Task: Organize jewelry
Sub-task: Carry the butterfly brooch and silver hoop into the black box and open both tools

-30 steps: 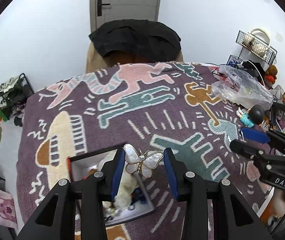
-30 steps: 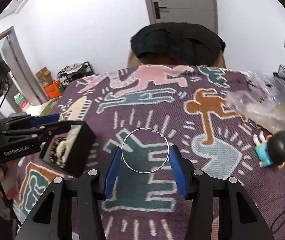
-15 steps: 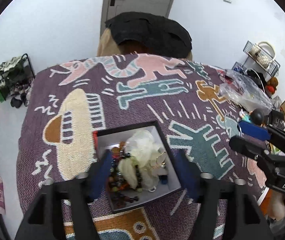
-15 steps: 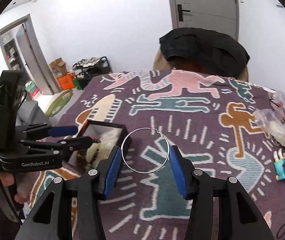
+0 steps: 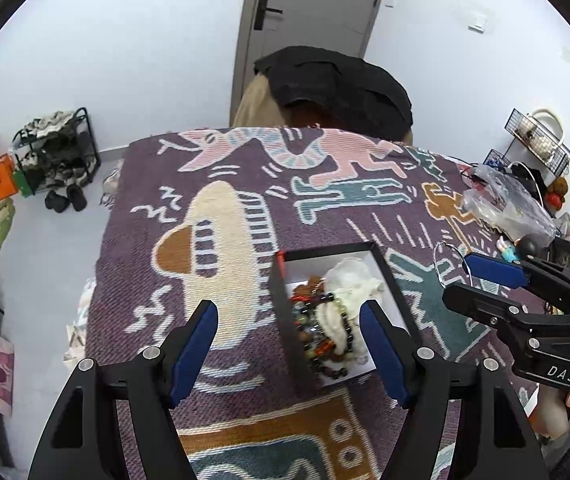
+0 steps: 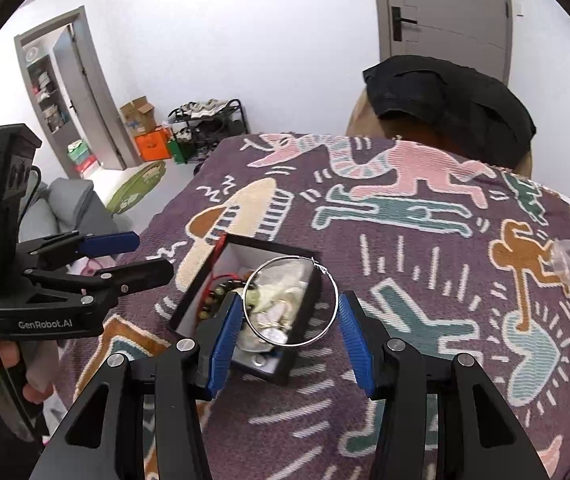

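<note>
- Hoop earring: thin silver wire ring, large, round, with a small clasp at its upper right. Clamped edge to edge in the right claw, held above the jewelry box. In the left wrist view the hoop earring shows at the tip of the right claw.
- Right claw: black jointed frame, flat blue pads; the pads press on either side of the hoop.
- Left claw: same build, blue pads; the jaws stand wide apart with nothing between them, hovering over the box's left wall.
- Jewelry box: shallow rectangle, matte black outside, white lining. Holds a strand of dark, amber and green beads, a crumpled white lump and, in the right wrist view, pale shiny pieces.
- Tabletop: covered by a woven purple cloth with pink, teal, cream and ochre cartoon figures, ribbed knit texture.
- Clear plastic bag: crinkled, at the tabletop's right edge; a small figurine lies near it.
- Change since a second ago: the pearly butterfly brooch then pinched in the left claw is gone from it, and that claw has opened from a narrow grip to its full spread. The right claw has carried the hoop from over bare cloth to over the box.
</note>
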The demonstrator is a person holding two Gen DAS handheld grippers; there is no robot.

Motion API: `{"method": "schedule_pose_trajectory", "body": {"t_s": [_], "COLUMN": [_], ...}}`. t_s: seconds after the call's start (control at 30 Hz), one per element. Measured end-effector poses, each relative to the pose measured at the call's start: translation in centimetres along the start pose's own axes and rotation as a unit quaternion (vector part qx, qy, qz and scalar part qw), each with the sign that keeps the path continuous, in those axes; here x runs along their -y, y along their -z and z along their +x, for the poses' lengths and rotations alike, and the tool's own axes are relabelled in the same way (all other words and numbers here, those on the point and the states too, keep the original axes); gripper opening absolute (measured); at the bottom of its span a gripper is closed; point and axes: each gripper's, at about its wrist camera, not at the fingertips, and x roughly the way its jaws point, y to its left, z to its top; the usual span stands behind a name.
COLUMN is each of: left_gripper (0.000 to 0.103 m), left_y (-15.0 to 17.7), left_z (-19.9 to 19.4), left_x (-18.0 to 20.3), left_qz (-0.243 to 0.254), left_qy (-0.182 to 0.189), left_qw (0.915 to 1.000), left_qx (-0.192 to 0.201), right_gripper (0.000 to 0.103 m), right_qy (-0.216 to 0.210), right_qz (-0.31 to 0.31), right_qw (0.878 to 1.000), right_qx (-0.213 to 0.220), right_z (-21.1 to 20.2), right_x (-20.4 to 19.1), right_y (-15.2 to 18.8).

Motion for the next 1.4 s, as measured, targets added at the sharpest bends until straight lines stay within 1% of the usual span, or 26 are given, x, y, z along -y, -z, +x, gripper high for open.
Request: {"method": "schedule_pose_trajectory", "body": {"t_s": [0.13,0.23,0.27,0.33,0.4,0.57,0.77,0.83,0.97,1.07,1.17,1.23,1.27,1.3,1.37,1.4], "left_gripper": [0.074,0.074,0.074,0.074,0.074,0.074,0.074,0.075,0.082,0.083,0.084,0.089,0.094,0.099,0.103,0.103], "left_y": [0.5,0.8,0.8,0.9,0.8,0.4,0.3,0.2,0.3,0.3,0.5,0.6,0.7,0.8,1.0,1.0], "left_z": [0.2,0.1,0.0,-0.2,-0.4,-1.1,-1.9,-2.3,-3.2,-4.1,-5.2,-6.0,-6.5,-7.1,-8.0,-8.3], "left_x": [-1.6,-2.9,-3.1,-3.3,-3.2,-2.7,-1.2,-0.7,0.6,1.6,2.5,3.3,3.6,4.0,4.7,4.9], "left_qz": [-0.016,-0.032,-0.034,-0.034,-0.033,-0.033,-0.025,-0.021,-0.009,-0.003,0.005,0.011,0.014,0.016,0.023,0.025], "left_qy": [-0.001,-0.003,-0.003,-0.003,-0.003,0.001,0.006,0.008,0.002,0.002,0.001,-0.001,-0.002,-0.002,-0.001,-0.001], "left_qw": [0.9999,0.9995,0.9994,0.9994,0.9994,0.9993,0.9992,0.9992,0.9989,0.9985,0.9976,0.9967,0.996,0.9952,0.9936,0.9931], "left_qx": [-0.003,-0.003,-0.003,-0.001,0.002,0.015,0.03,0.034,0.046,0.055,0.069,0.08,0.088,0.096,0.111,0.115], "right_gripper": [0.05,0.051,0.054,0.072,0.075,0.075,0.075,0.075,0.075,0.075,0.077,0.089,0.093,0.099,0.103,0.103], "right_qy": [-0.007,-0.004,-0.004,-0.011,-0.013,-0.008,-0.007,-0.007,-0.006,-0.003,-0.011,-0.012,-0.013,-0.011,-0.007,-0.002], "right_qz": [-0.007,-0.016,-0.017,-0.01,-0.003,0.017,0.033,0.038,0.044,0.052,0.069,0.079,0.086,0.094,0.104,0.108], "right_qw": [1.0,1.0,1.0,1.0,1.0,1.0,0.999,0.999,0.999,0.998,0.997,0.996,0.995,0.994,0.992,0.991], "right_qx": [-0.007,-0.007,-0.008,-0.012,-0.003,-0.008,-0.001,0.002,0.013,0.021,0.033,0.043,0.051,0.058,0.073,0.078], "right_z": [1.2,1.8,2.0,2.2,1.8,1.0,-0.7,-1.2,-2.6,-3.6,-5.0,-5.9,-6.5,-7.1,-8.2,-8.7], "right_x": [-1.3,-2.1,-2.3,-2.2,-1.9,-0.5,1.1,1.6,2.4,3.1,4.0,4.5,4.8,5.0,5.4,5.4], "right_y": [-0.6,-1.1,-1.2,-1.2,-1.0,-0.3,1.0,1.3,2.1,2.4,2.8,3.1,3.3,3.5,3.9,4.1]}}
